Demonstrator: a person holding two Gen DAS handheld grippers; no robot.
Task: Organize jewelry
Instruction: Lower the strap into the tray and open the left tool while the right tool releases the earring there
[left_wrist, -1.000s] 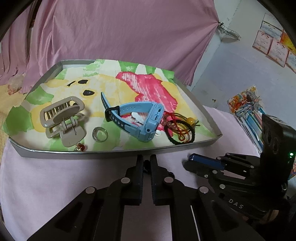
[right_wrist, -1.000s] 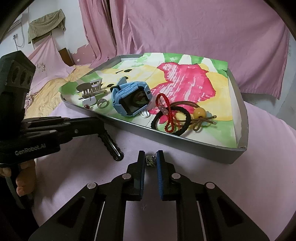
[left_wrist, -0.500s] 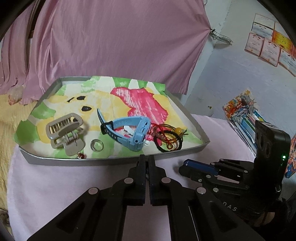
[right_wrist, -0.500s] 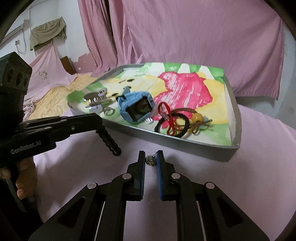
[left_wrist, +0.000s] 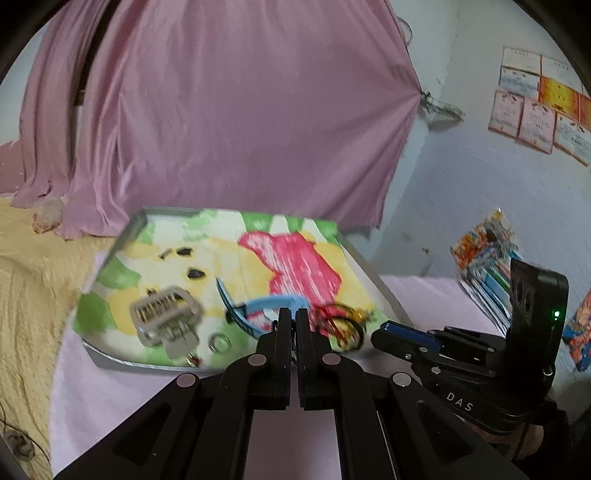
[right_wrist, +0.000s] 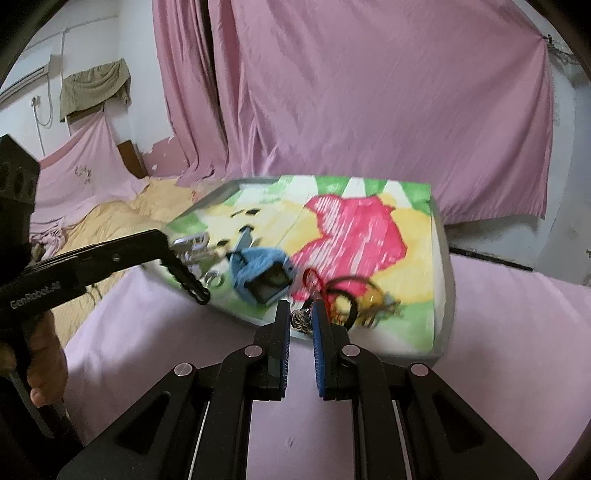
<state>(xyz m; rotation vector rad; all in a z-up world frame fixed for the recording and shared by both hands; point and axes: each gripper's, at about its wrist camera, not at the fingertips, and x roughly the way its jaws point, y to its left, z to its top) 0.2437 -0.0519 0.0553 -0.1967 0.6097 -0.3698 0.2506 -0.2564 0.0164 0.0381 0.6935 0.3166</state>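
Right tool (right_wrist: 300, 320) pinches a small metallic trinket (right_wrist: 302, 319), perhaps an earring, at the tray's (right_wrist: 441, 291) near rim | left tool (left_wrist: 291, 325) clamped together, apparently empty, at tray's 6 o'clock | trinket likely light, hard, slippery, so grip its bulk | tray holds hair claw (left_wrist: 164, 314), ring (left_wrist: 218, 341), blue watch (right_wrist: 263, 277), cords (right_wrist: 345, 295).

Left gripper (left_wrist: 293, 317) jaws nearly together, pointing 12 o'clock. Right gripper (right_wrist: 300, 320) jaws narrowly parted, pinching a small metallic piece (right_wrist: 301, 319).
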